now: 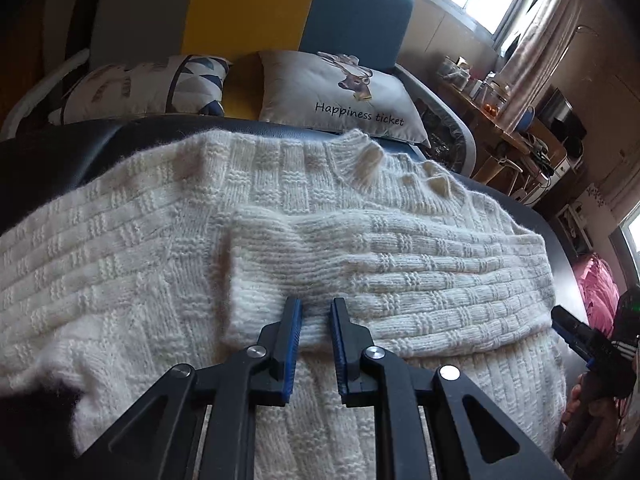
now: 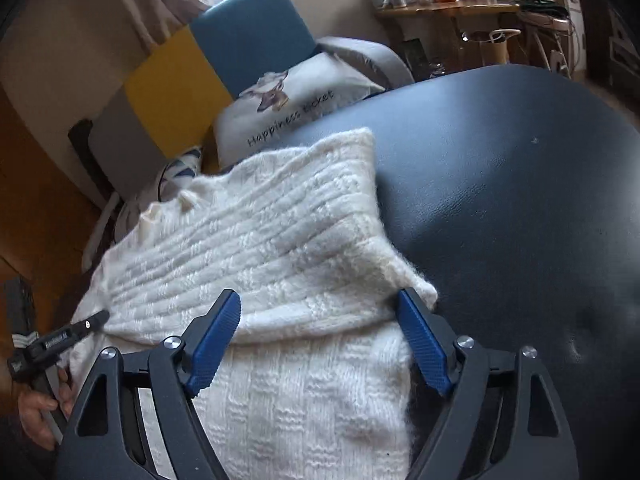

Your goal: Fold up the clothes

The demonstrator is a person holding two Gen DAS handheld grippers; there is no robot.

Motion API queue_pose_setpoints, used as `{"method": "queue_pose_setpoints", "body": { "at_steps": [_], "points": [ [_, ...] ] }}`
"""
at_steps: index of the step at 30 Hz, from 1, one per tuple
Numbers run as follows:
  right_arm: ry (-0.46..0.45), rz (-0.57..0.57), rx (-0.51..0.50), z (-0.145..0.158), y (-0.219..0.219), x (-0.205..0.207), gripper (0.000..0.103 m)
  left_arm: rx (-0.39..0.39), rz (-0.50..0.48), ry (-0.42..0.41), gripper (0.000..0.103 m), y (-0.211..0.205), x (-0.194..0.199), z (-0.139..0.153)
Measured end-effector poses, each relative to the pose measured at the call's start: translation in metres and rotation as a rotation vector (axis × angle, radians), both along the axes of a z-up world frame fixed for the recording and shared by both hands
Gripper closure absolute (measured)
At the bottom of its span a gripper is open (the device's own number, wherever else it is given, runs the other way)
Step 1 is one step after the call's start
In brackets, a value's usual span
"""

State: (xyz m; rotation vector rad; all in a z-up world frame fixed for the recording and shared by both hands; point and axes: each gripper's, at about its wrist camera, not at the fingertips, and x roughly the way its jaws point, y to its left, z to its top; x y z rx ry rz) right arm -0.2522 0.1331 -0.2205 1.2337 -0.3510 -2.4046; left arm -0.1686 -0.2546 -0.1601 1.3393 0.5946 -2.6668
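The sweater (image 1: 168,240) is cream-white, thick and fluffy, knitted in a pattern of small blocks. It lies flat on a dark blue padded surface (image 2: 500,184), collar toward the far edge. One sleeve (image 1: 400,276) (the one with the ribbed cuff) is folded across the body, lying on top.

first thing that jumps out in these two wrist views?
A fluffy cream knit sweater fills both views, spread over a dark padded surface with one sleeve folded across its body. The left gripper has its jaws narrowed over the sleeve's lower edge, while the right gripper stands wide open at the fold. Behind, a pillow printed "Happiness ticket" leans on a yellow and blue backrest.
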Motion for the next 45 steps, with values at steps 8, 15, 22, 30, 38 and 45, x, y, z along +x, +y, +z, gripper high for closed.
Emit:
{"method": "queue_pose_setpoints", "body": {
  "at_steps": [8,15,22,30,38,45],
  "points": [
    [0.026,0.09,0.006,0.022,-0.02,0.003,0.02,-0.054,-0.034,0.03,0.084,0.007,0.007,0.014],
    [-0.038,0.058,-0.332,0.014,0.015,0.02,0.016,0.131,-0.122,0.065,0.083,0.016,-0.009,0.027],
    [-0.133,-0.08,-0.644,-0.021,0.043,0.018,0.007,0.27,-0.306,0.019,0.082,0.079,-0.074,0.033],
    [-0.187,-0.235,-0.766,-0.027,0.053,-0.012,0.007,0.142,-0.311,-0.096,0.083,0.1,-0.094,-0.006],
    [-0.117,-0.237,-0.812,-0.03,0.039,-0.012,0.0,0.181,-0.504,0.062,0.08,0.117,-0.111,0.036],
    [-0.085,-0.191,-0.722,-0.018,0.043,0.002,0.0,0.124,-0.923,0.033,0.069,0.181,-0.193,0.066]
  ]
}}
